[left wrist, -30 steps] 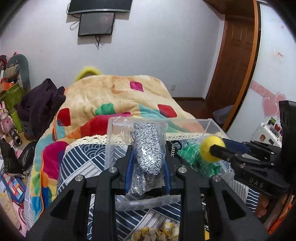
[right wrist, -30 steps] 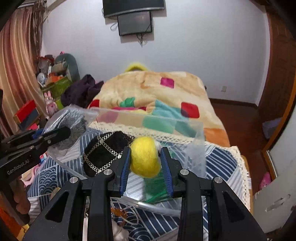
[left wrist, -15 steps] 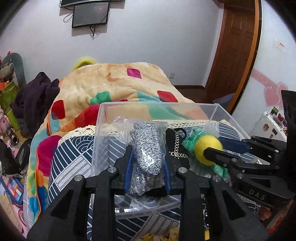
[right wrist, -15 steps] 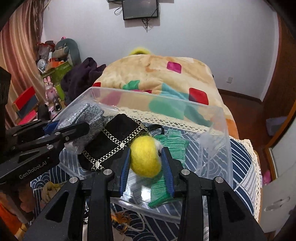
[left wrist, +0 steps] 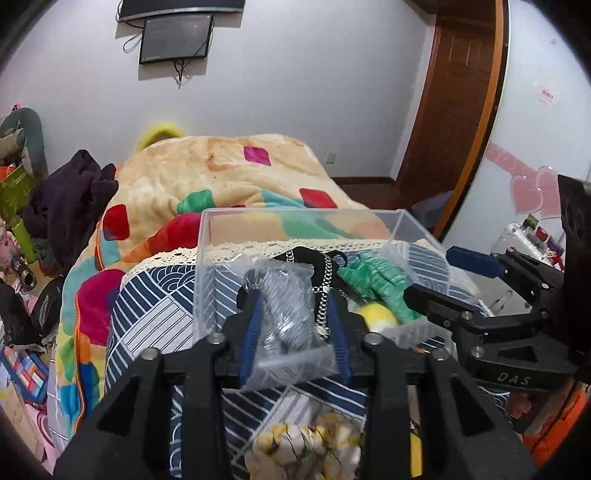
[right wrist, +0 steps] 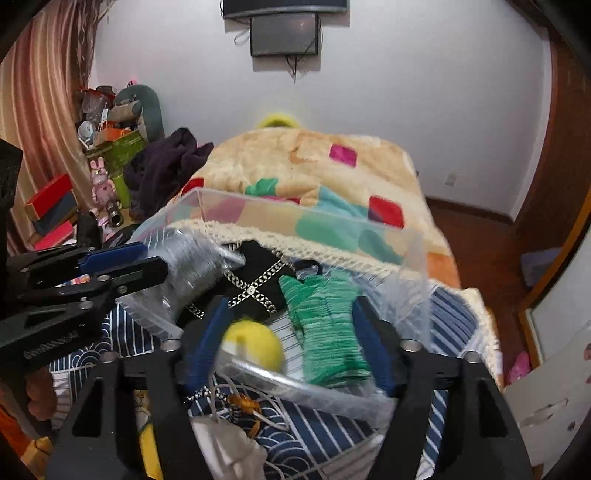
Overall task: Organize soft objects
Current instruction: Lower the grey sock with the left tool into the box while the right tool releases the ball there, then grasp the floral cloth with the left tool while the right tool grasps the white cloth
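Left wrist view: the left gripper [left wrist: 295, 317] has its blue-padded tongs set narrow on either side of a clear plastic packet of grey speckled knit [left wrist: 286, 317], over the near edge of a clear plastic bin [left wrist: 207, 266]. Whether the pads press the packet or have just let go cannot be told. The right gripper [left wrist: 443, 277] enters from the right with "DAS" moulded on its black body, tongs spread wide. Inside the bin lie a black pouch with silver chain trim [left wrist: 314, 258], a green ribbed knit glove [left wrist: 376, 280] and a yellow fuzzy ball [left wrist: 378, 319]. The bin rests on a navy and white patterned cloth with lace edging [left wrist: 155, 306], spread over a bed with a plush blanket [left wrist: 221, 177] of coloured squares. A wall screen [left wrist: 175, 35] hangs on the white wall; a wooden door [left wrist: 454, 103] stands at right.

Right wrist view: the right gripper [right wrist: 291, 325] shows its tongs wide apart. The yellow ball [right wrist: 255, 349], blurred, lies in the bin [right wrist: 417, 280] between them, touching neither, beside the green glove [right wrist: 325, 325]. The left gripper [right wrist: 125, 264] reaches in from the left against the crinkled packet [right wrist: 192, 266]. Striped curtains [right wrist: 40, 103] hang at left.
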Tool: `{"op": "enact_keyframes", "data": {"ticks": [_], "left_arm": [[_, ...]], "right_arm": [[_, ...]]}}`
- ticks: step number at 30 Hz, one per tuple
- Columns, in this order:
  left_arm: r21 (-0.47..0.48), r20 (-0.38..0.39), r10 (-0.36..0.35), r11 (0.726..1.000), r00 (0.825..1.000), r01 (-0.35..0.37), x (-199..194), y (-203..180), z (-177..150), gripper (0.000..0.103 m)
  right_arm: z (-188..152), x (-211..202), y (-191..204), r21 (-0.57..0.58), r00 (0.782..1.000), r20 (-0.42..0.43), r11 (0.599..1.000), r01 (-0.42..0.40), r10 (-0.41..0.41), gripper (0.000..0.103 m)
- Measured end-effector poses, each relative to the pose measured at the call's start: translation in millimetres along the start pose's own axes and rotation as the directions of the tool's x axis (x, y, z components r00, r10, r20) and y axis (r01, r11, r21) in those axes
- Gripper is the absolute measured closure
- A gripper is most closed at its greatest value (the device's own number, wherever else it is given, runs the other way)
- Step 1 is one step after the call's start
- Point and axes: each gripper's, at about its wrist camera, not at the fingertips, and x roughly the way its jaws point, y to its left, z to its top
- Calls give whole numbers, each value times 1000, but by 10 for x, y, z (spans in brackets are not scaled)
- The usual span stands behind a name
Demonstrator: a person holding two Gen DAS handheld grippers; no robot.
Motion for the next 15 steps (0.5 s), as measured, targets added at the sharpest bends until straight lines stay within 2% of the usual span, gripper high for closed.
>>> {"op": "enact_keyframes", "data": {"ticks": [2, 8, 12, 15], "left_arm": [[0, 21, 0, 1000, 1000, 0, -108, -22, -23, 48], [26, 53, 20, 999, 998, -21, -352, -82, -128, 29], [52, 29, 36, 998, 999, -37, -404, -84, -282, 27], [47, -25, 25, 999, 999, -23, -391, -41, -474, 27]], "right_arm": [[-17, -96, 13, -21, 999, 28, 999, 30, -29, 29], [-81, -319, 30, -41, 997, 71, 999, 32, -29, 27], [-202, -402, 64, -30, 996, 83, 999, 14, -11, 25], [-321, -401, 78, -21, 998, 70, 1000, 8, -6, 25]]}}
